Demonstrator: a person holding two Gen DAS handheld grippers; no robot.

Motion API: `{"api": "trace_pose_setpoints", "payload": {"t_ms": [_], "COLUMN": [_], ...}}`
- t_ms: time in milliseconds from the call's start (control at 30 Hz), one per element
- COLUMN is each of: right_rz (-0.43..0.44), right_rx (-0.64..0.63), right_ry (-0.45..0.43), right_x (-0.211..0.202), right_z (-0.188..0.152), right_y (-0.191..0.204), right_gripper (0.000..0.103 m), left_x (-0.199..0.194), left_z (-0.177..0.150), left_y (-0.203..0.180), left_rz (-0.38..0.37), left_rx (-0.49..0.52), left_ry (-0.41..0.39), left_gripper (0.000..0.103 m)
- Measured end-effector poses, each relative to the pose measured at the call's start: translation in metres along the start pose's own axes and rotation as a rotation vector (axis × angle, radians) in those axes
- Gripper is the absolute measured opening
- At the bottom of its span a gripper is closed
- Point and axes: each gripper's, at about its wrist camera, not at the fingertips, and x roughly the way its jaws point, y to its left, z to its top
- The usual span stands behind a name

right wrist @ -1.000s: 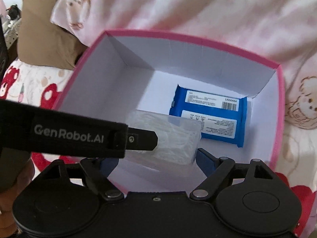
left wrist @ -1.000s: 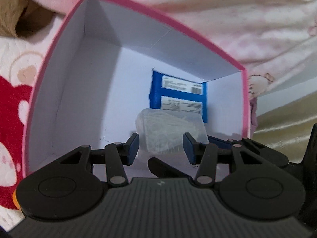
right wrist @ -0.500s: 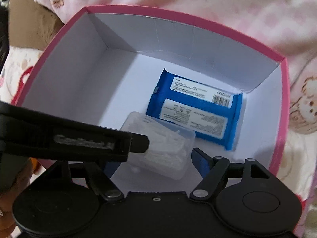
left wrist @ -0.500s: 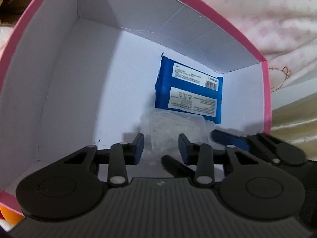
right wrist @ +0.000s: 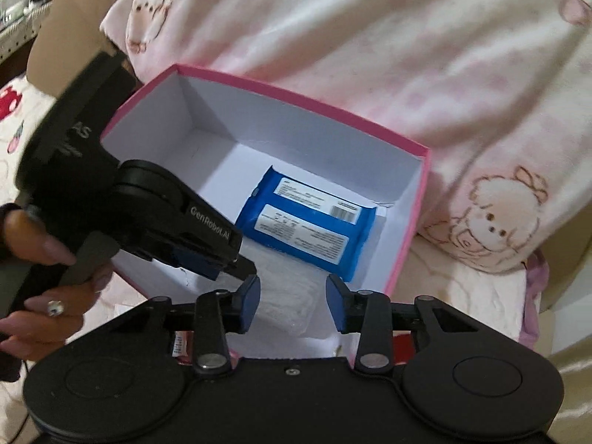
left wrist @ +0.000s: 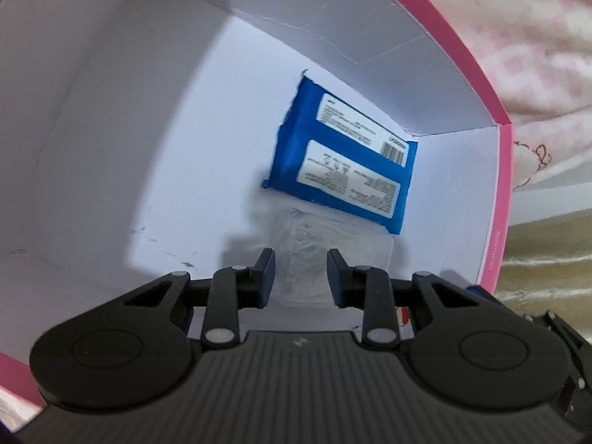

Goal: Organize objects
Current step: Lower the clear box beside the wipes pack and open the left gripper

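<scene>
A pink box (left wrist: 505, 185) with white inner walls holds a blue wipes pack (left wrist: 344, 170) flat against its far right corner. My left gripper (left wrist: 300, 255) reaches deep inside and is shut on a clear plastic box (left wrist: 333, 236), which sits low by the floor just in front of the pack. In the right wrist view the left gripper (right wrist: 244, 268) comes in from the left over the pink box (right wrist: 296, 101), its tip at the clear box (right wrist: 285, 296) beside the blue pack (right wrist: 307, 229). My right gripper (right wrist: 292, 281) hovers over the near wall; its jaws are closing with nothing gripped between them.
A pink and white blanket (right wrist: 370, 55) with cartoon figures is heaped behind and right of the box. A hand with a ring (right wrist: 48, 296) holds the left gripper's handle. Red-printed bedding (right wrist: 11, 100) lies at the left, and gold fabric (left wrist: 547, 251) at the right.
My left gripper has sunk deeper into the pink box with the clear box, and its jaws narrowed. My right gripper pulled back and up from the box, its jaws narrowing a lot.
</scene>
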Motion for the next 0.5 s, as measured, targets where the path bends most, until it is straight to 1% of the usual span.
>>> {"api": "trace_pose_setpoints", "payload": {"t_ms": [100, 200, 267, 333, 400, 500], "right_rz": [0.012, 0.023, 0.039, 0.051, 0.064, 0.092], "right_rx": [0.008, 0.026, 0.054, 0.08, 0.109, 0.168], "right_ry": [-0.026, -0.043, -0.05, -0.063, -0.083, -0.118], "right_x": [-0.007, -0.009, -0.008, -0.01, -0.015, -0.028], "right_z": [-0.006, -0.008, -0.011, -0.018, -0.026, -0.037], "right_y": [-0.003, -0.005, -0.009, -0.011, -0.014, -0.018], "right_gripper": [0.044, 0.044, 0.044, 0.044, 0.044, 0.046], "left_x": [0.003, 0.006, 0.008, 0.005, -0.003, -0.023], "left_z": [-0.004, -0.008, -0.011, -0.013, -0.016, -0.023], "left_y": [-0.012, -0.021, -0.026, -0.032, -0.035, -0.042], "left_rz": [0.016, 0.013, 0.012, 0.033, 0.053, 0.08], "left_rx": [0.04, 0.068, 0.09, 0.13, 0.171, 0.263], "left_ry": [-0.022, -0.011, -0.005, -0.014, -0.038, -0.064], "left_gripper": [0.029, 0.029, 0.027, 0.027, 0.031, 0.041]}}
